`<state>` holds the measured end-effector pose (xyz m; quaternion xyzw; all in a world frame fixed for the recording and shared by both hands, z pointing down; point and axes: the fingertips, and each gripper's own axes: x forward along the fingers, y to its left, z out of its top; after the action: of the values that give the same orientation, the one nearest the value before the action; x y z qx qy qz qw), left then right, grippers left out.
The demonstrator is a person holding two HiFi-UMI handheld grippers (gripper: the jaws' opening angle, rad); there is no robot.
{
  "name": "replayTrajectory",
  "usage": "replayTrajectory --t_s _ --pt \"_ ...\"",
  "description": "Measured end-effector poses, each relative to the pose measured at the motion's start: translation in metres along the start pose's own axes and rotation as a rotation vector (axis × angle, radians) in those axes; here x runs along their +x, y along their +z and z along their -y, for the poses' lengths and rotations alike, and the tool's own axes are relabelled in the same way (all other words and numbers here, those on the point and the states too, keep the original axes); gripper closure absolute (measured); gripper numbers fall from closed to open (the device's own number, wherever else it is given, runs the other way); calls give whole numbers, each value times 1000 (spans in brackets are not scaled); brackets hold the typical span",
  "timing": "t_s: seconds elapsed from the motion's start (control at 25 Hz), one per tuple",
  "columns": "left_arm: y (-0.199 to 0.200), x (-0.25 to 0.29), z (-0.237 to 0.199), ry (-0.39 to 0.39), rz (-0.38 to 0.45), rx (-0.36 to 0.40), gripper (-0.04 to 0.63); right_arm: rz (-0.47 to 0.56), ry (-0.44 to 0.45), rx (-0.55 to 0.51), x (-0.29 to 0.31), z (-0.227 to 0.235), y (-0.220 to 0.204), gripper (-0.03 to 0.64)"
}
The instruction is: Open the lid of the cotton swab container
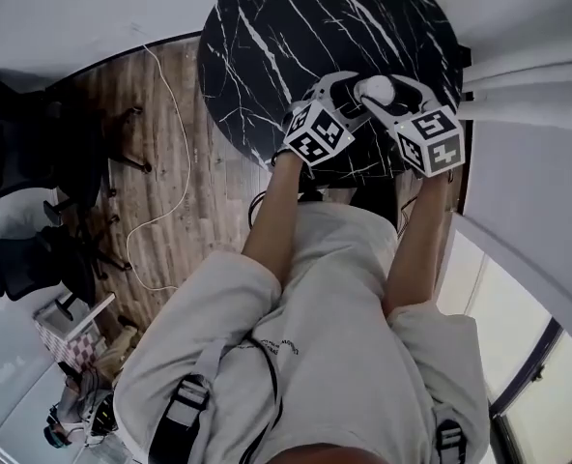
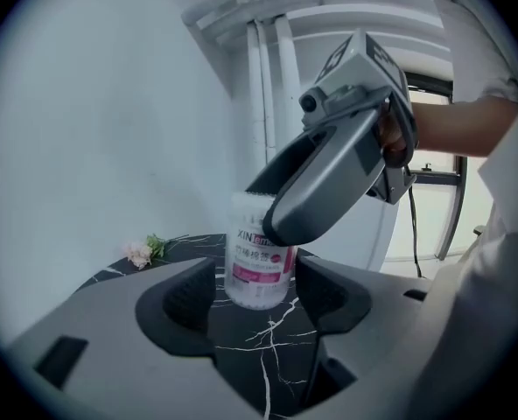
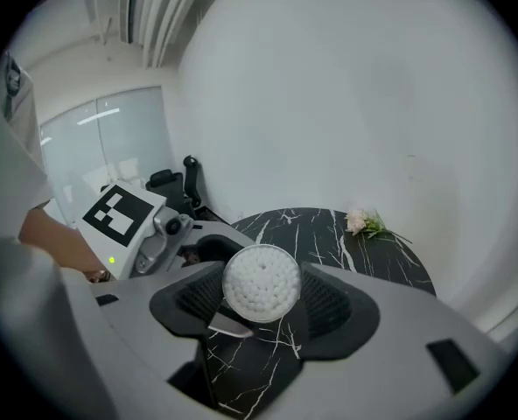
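Note:
A clear cotton swab container (image 2: 257,265) with a pink label stands slightly tilted over the black marble table (image 1: 267,46), near its front edge. My right gripper (image 3: 261,297) is shut on it, pads against both sides. The container's round end (image 3: 261,284), packed with white swab tips, faces that camera. A thin pale sliver (image 3: 230,327) shows just below it; I cannot tell what it is. One right finger (image 2: 320,191) crosses the container's top. My left gripper (image 2: 255,291) is open, and the container sits just beyond its fingertips, apart from the pads. In the head view both grippers meet at the container (image 1: 375,89).
A small pink flower sprig (image 3: 361,222) lies at the table's far edge. Below the table are a wooden floor with a white cable (image 1: 165,162) and black chairs (image 1: 25,153) at the left. A white wall and a window lie to the right.

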<state>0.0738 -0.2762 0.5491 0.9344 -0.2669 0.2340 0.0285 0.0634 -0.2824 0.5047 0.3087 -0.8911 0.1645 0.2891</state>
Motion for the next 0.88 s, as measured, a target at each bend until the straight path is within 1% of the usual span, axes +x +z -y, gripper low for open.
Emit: replayTrajectory --t_s 0.12,0.2,0.32,0.44,0.52,0.6,0.76,0.88 --pt "11 -2 8 -21 15 41 322 -52 14 -70 -5 -20 9 333" --pt "18 -7 11 -33 32 52 324 -83 8 -108 -6 -29 14 333" --pt "22 -17 12 -42 59 45 324 -98 4 -127 -9 -38 19 334" --pt "25 -24 10 -39 75 28 324 -90 -1 -121 -11 -43 27 333" --pt "27 -30 5 -33 88 -16 324 -38 -10 -125 -9 -46 37 333" --pt "31 -38 -4 -16 100 -44 325 45 -29 -160 -7 -50 49 333" --pt "34 -50 -7 -11 88 -57 325 176 -65 -291 -8 -64 63 333" --pt "34 -57 -8 -7 91 -58 325 210 -63 -297 -6 -71 68 333"
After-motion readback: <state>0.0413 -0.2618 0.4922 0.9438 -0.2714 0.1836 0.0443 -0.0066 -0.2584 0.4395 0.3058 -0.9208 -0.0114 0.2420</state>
